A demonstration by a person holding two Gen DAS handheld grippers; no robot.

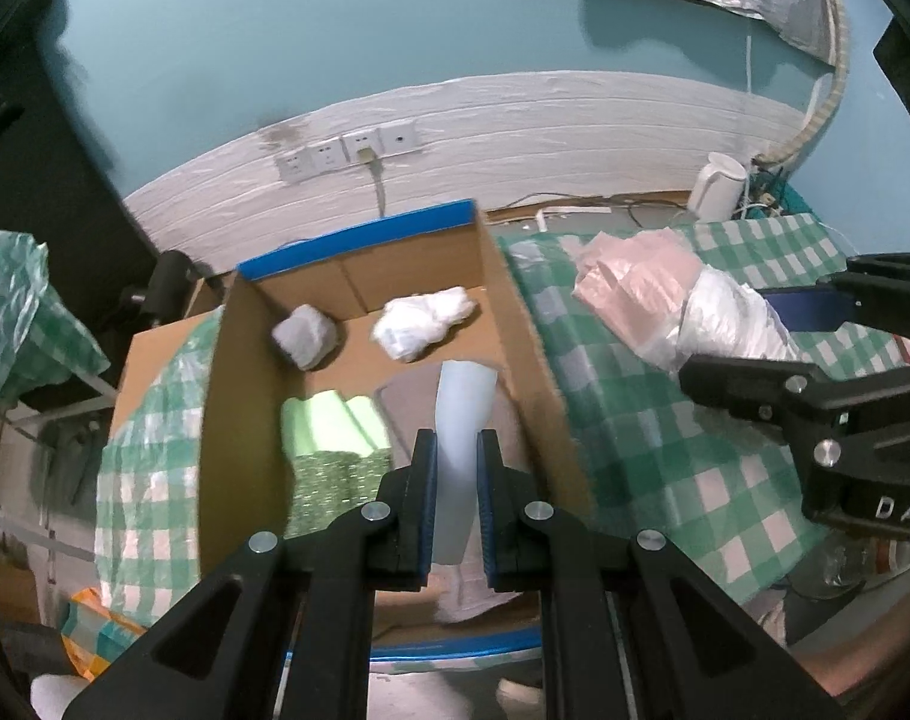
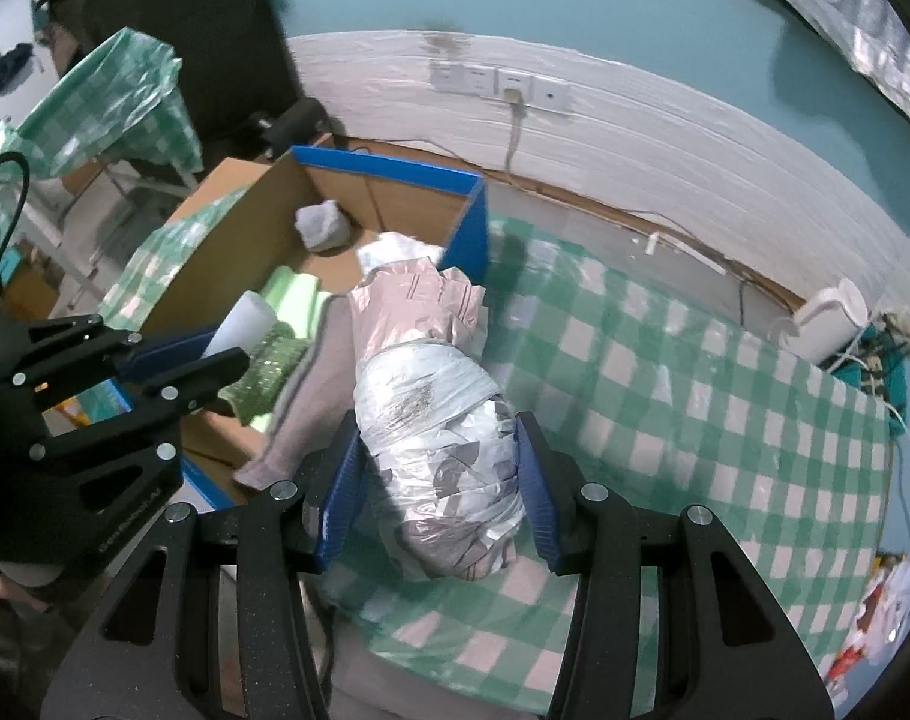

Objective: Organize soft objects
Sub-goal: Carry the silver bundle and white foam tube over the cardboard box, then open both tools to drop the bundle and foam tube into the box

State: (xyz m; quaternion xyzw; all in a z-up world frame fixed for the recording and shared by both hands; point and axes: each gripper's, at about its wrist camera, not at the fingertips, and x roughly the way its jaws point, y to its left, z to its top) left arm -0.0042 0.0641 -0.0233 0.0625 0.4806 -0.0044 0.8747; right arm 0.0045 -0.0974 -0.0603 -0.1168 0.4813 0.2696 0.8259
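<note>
My left gripper [image 1: 456,450] is shut on a white foam roll [image 1: 462,420] and holds it over the open cardboard box [image 1: 248,360]. The roll also shows in the right wrist view [image 2: 242,324]. The box holds a grey wad [image 1: 306,336], a white plastic wad [image 1: 422,321], green rolls [image 1: 335,426] and a grey cloth [image 1: 407,402]. My right gripper [image 2: 437,450] is shut on a bundle of pink and white plastic bags [image 2: 440,414], which rests on the checked tablecloth [image 2: 664,390] beside the box [image 2: 395,180]. That gripper shows in the left wrist view [image 1: 772,336].
The box has blue-edged walls [image 2: 466,222]. A white kettle [image 1: 715,186] and cables stand at the table's far right corner. Wall sockets [image 1: 347,153] sit behind the box. A second checked cloth [image 1: 11,312] hangs at the left.
</note>
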